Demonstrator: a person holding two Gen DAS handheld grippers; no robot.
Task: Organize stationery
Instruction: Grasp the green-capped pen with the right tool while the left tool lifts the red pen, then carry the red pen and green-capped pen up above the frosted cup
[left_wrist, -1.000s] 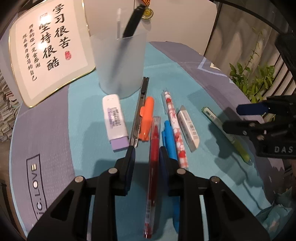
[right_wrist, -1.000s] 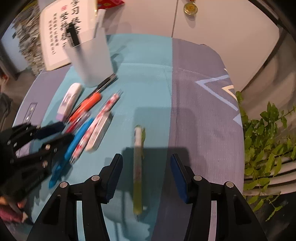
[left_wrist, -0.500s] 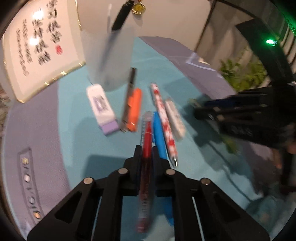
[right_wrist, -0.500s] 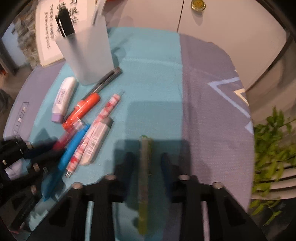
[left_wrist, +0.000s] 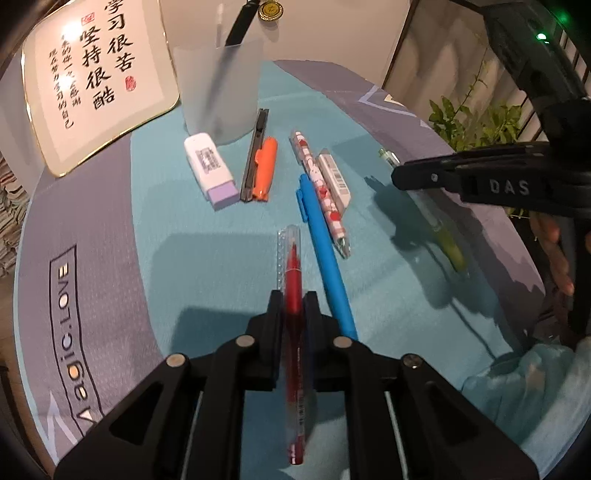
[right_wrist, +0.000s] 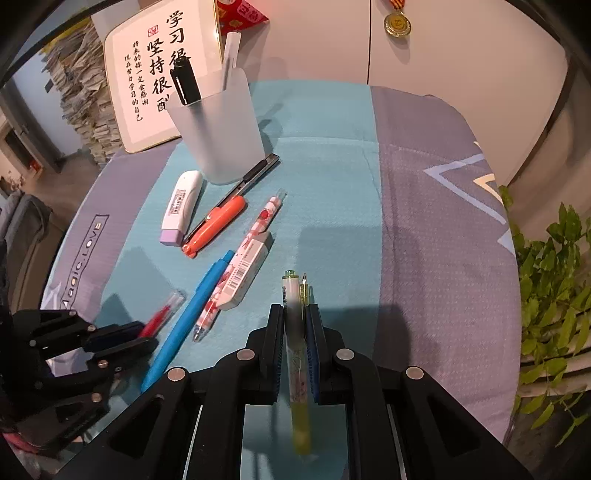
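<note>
My left gripper grips a red pen by its middle, above the teal mat; its jaws are opening slightly with the pen still pressed between the pads. My right gripper is shut on a yellow-green pen, which points away along the fingers. A frosted pen cup stands at the back and holds a black marker and a white pen. On the mat lie a blue pen, a red-patterned pen, a white eraser, an orange highlighter, a black utility knife and a white-purple correction tape.
A gold-rimmed calligraphy plaque leans behind the cup. A leafy plant stands off the table's right edge, and stacked papers rise at the far left. A person's fingers hold the right gripper's handle.
Both grippers went from open to shut: the left closed on the red pen and drew it nearer, away from the other pens; the right closed on the yellow-green pen.
</note>
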